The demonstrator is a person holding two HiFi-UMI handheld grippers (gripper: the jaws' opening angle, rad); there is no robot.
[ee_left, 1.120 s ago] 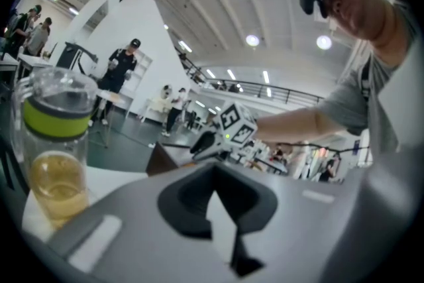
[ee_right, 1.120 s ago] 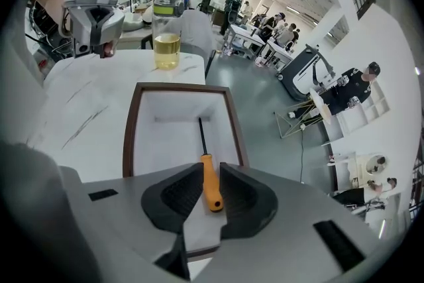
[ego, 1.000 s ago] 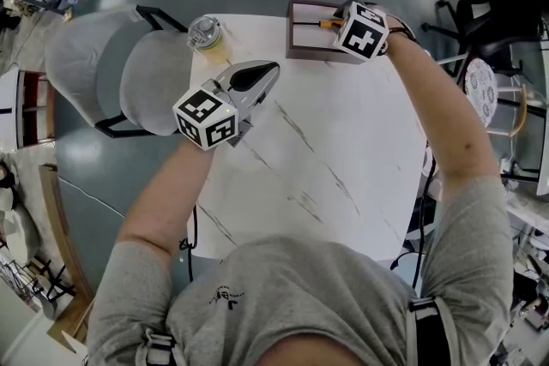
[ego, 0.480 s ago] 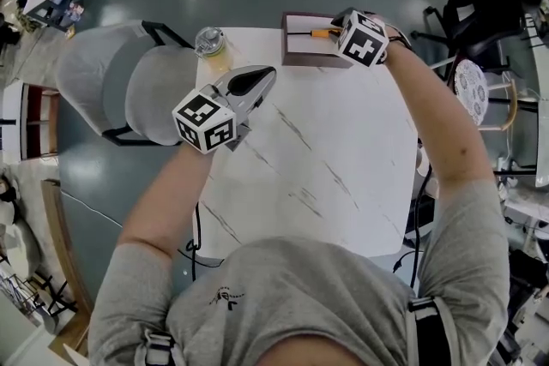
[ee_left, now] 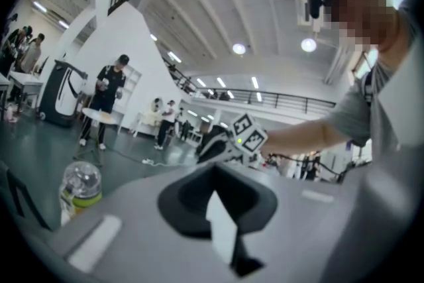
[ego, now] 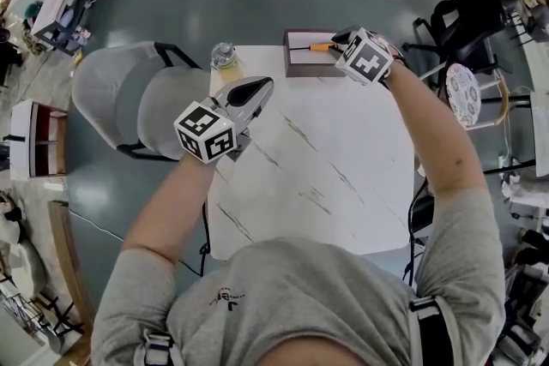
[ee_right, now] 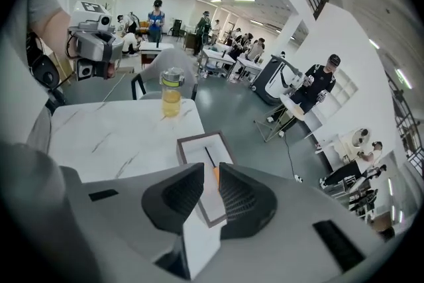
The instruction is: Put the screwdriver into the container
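While I look down through the head view, the container (ego: 302, 73) sits at the far edge of the white marbled counter (ego: 343, 150). The screwdriver (ego: 313, 47) lies across the inside of the container. Its orange handle points toward the right claw (ego: 340, 41), which hangs at the container's right end. The left claw (ego: 261, 85) is held over the counter, nearer me than the container and well apart from it to the left, with its tip aimed toward the container. A bottle (ego: 224, 57) of yellow liquid stands left of the container at the counter's edge. A grey chair (ego: 129, 94) sits farther left, off the counter.

In the left gripper view, the left claw (ee_left: 213, 170) has its jaws pressed together on nothing. The bottle (ee_left: 81, 185) shows low on the left. The right claw's marker cube (ee_left: 248, 136) shows straight ahead, and I can't see the container here.

In the right gripper view, the right claw (ee_right: 212, 173) hovers right over the container (ee_right: 199, 137). Its jaws are drawn close, and the orange handle of the screwdriver (ee_right: 209, 156) is pinched in the narrow gap between them. The dark shaft runs away from the jaws along the container's pale floor. Beyond the container stands the bottle (ee_right: 171, 95) on the counter (ee_right: 112, 136), and the left claw (ee_right: 96, 43) is far off to the left.
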